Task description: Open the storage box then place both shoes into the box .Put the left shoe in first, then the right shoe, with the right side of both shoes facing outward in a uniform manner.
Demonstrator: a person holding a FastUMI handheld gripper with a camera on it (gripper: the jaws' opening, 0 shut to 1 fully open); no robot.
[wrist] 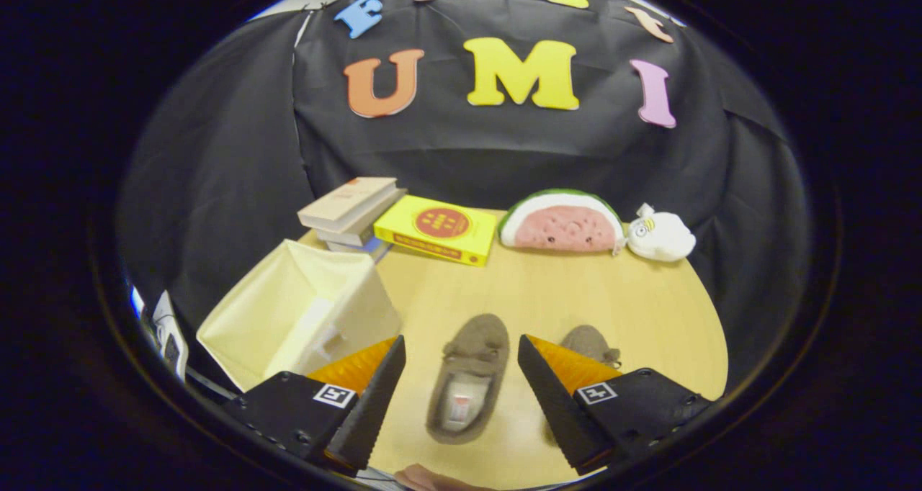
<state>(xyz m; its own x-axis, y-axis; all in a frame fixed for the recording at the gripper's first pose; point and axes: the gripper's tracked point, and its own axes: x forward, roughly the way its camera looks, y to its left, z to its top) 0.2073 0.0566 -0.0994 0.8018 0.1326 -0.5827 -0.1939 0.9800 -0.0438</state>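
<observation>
Two grey-brown slippers lie on the round wooden table [576,289], toes pointing away from me. The left shoe [468,376] sits below and between my fingers, its white insole showing. The right shoe [592,343] is partly hidden behind my right finger. The cream storage box [302,311] stands at the table's left side, just beyond my left finger, with its top open and its inside showing. My gripper [461,354] hovers above the left shoe, open, with nothing held.
At the back of the table lie a stack of books [353,210], a yellow book [438,228], a watermelon plush [562,221] and a white plush [659,235]. Black cloth hangs behind. The table's edge curves close on the right.
</observation>
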